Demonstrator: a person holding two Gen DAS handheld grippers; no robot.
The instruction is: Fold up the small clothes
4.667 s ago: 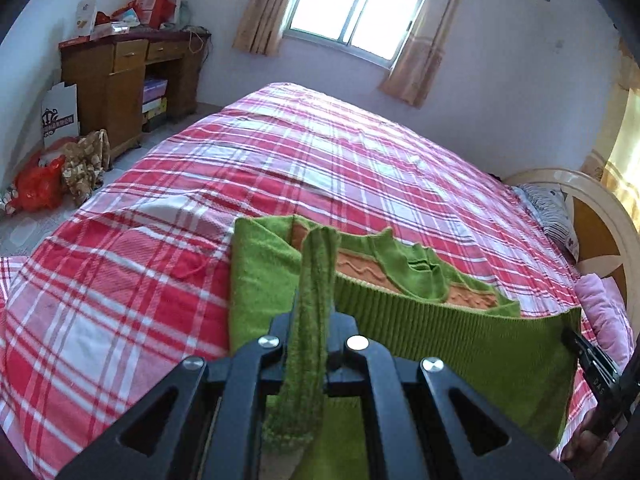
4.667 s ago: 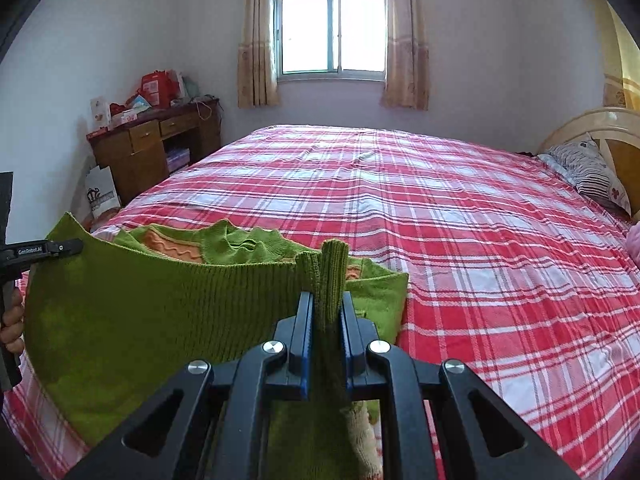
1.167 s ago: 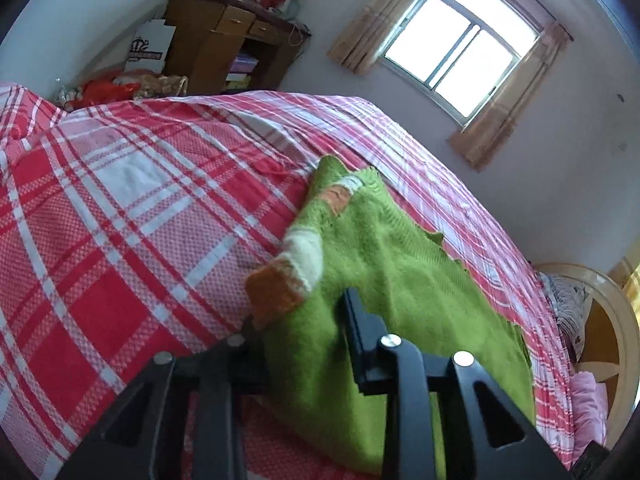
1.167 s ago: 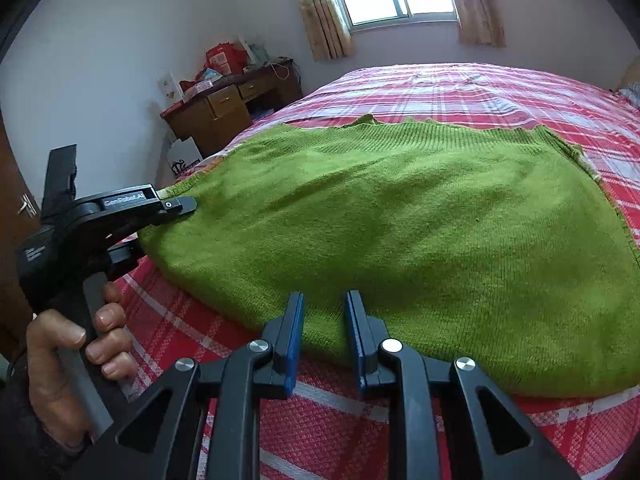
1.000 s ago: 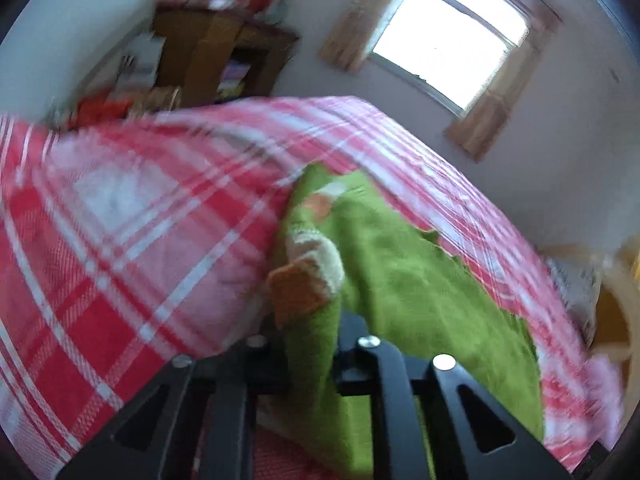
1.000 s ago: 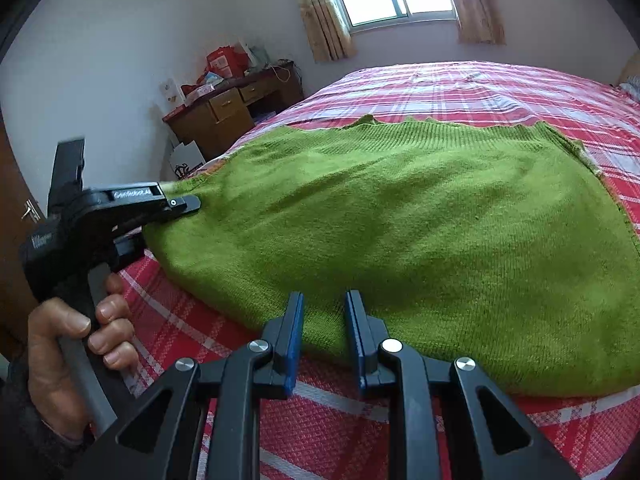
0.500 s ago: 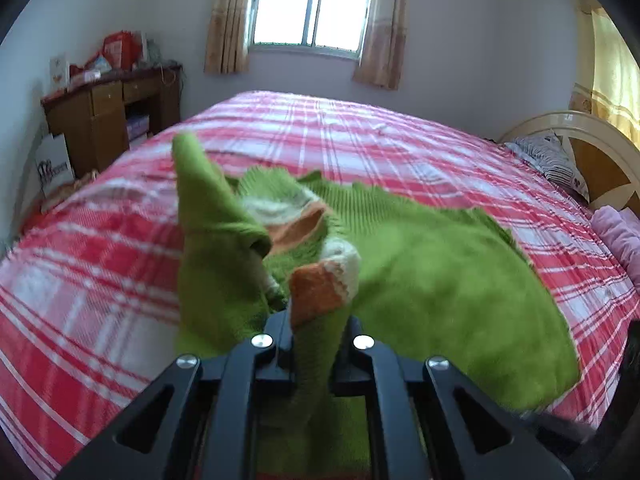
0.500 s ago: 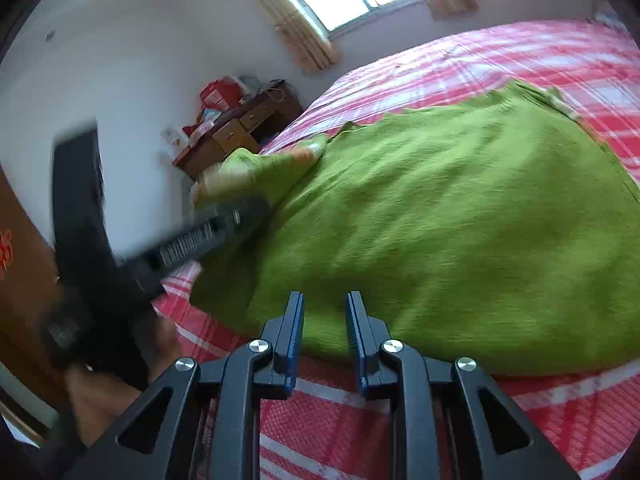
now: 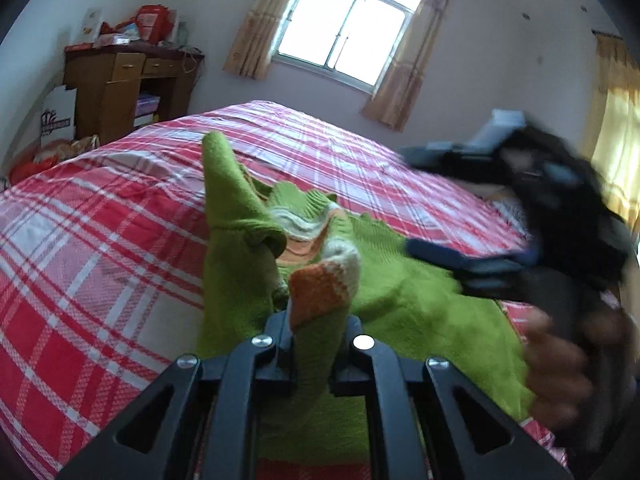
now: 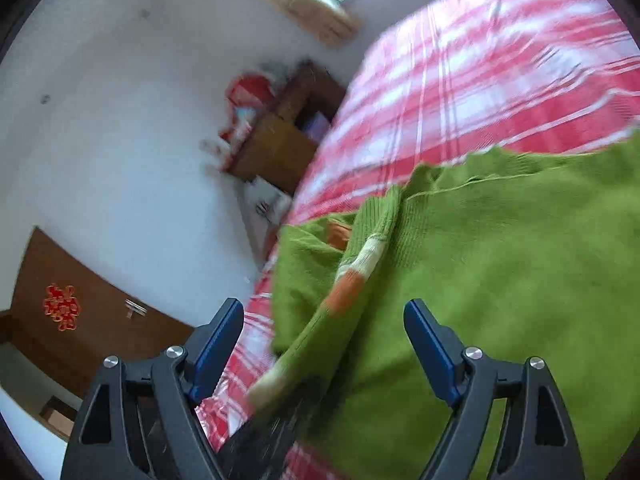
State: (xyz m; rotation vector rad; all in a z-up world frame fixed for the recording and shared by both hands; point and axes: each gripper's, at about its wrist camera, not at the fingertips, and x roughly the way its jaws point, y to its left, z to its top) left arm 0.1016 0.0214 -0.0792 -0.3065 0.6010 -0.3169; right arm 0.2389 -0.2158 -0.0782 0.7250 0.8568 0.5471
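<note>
My left hand-held gripper is clenched on the sleeve of the green sweater, right at the orange and white cuff, and the knit bunches up between the two black fingers. The sweater lies on the bed, on the red and white checked cover, with most of its green body spread flat and one part of it sticking up in a point beyond the cuff. My right hand-held gripper is released, its blue-padded fingers spread wide apart and nothing between them but air. It hangs over the sweater, close above the lifted sleeve, which runs slanting up through the gap from a blurred dark shape low in the right wrist view that I cannot make out. In the left wrist view that same right tool shows on the right, blurred, with my hand around its handle, just above the green knit. Past the bed stands a wooden desk against the wall, with red packages and boxes piled on top and some things stacked on its open shelf. A white paper bag stands on the floor beside it. A window with beige curtains lights the far wall. In the right wrist view a brown door with a red ornament shows at lower left.
</note>
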